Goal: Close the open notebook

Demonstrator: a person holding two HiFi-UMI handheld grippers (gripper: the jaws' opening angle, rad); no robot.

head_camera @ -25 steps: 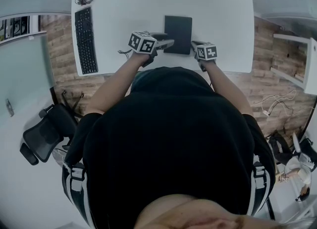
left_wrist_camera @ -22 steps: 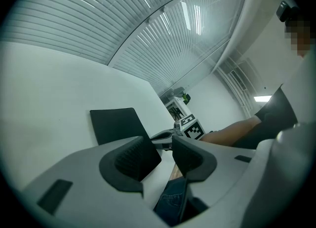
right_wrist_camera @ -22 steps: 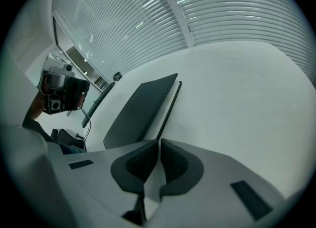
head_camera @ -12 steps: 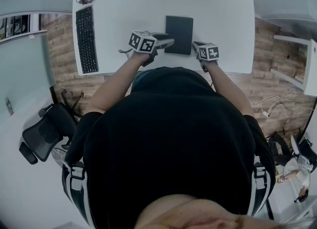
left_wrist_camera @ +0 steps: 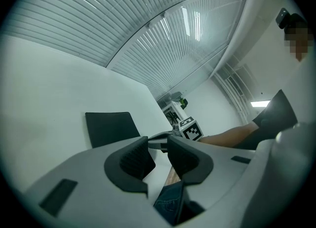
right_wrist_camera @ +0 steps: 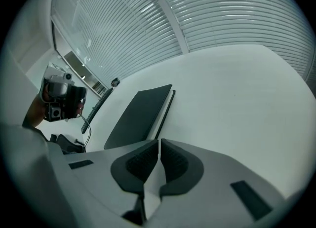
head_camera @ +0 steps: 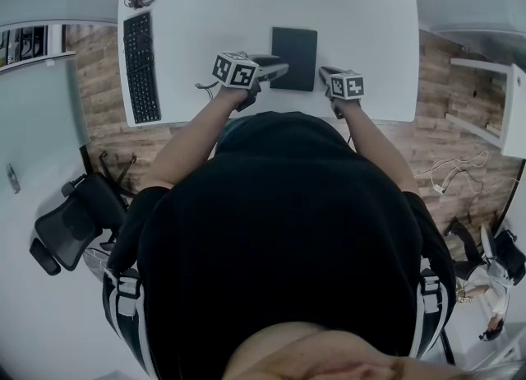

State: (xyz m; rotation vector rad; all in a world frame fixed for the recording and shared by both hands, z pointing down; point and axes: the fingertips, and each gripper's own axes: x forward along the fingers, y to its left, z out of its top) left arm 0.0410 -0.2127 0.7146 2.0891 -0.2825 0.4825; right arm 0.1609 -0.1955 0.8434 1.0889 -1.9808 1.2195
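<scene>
A black notebook [head_camera: 294,57] lies closed and flat on the white tabletop [head_camera: 230,8], cover up, near the edge closest to the person [head_camera: 288,247] in a dark top who leans over it. The person holds a gripper in each hand, one on either side of the notebook's near end.

The left gripper [head_camera: 279,68] reaches in from the notebook's left side, its tips just beside the cover. Its jaws have just been closing and now stand partly apart, with a clear gap between the pads and nothing in it. In the left gripper view the notebook sits to the left of the jaws, not between them.

The right gripper [head_camera: 325,72] hovers by the notebook's right near corner with its jaws clenched together on nothing. Its own view shows the notebook ahead and slightly left, clear of the pads.

A black keyboard [head_camera: 141,66] runs along the tabletop's left side, well apart from the notebook. A dark office chair [head_camera: 70,222] stands on the floor at lower left.
</scene>
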